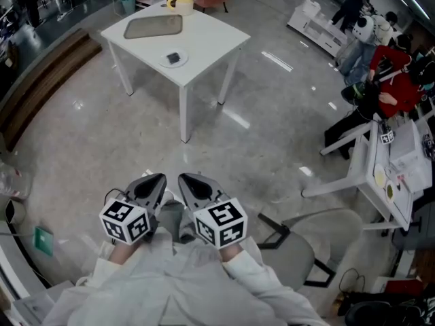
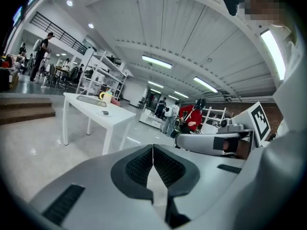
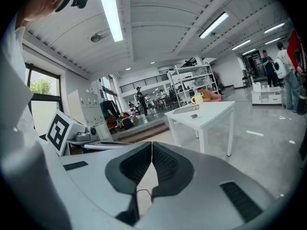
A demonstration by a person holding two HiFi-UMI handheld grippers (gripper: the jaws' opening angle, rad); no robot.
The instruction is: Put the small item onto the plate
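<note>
A white table [image 1: 211,39] stands some way ahead across the floor. Near its front edge lies a small white plate [image 1: 165,62] with a small dark item [image 1: 175,58] resting on it. Both grippers hang close to my body, far short of the table. My left gripper [image 1: 158,176] is shut with nothing between its jaws, and so is my right gripper [image 1: 185,177]. The left gripper view shows its shut jaws [image 2: 153,147] pointing toward the table [image 2: 91,110]. In the right gripper view the shut jaws [image 3: 152,145] face the table [image 3: 211,111] and the plate [image 3: 194,116].
On the table a grey tray [image 1: 153,26] lies at the back with a yellow-white mug [image 1: 182,2] behind it. A grey chair [image 1: 306,246] stands at my right. Desks with people [image 1: 391,80] fill the right side. Wooden steps [image 1: 41,73] run along the left.
</note>
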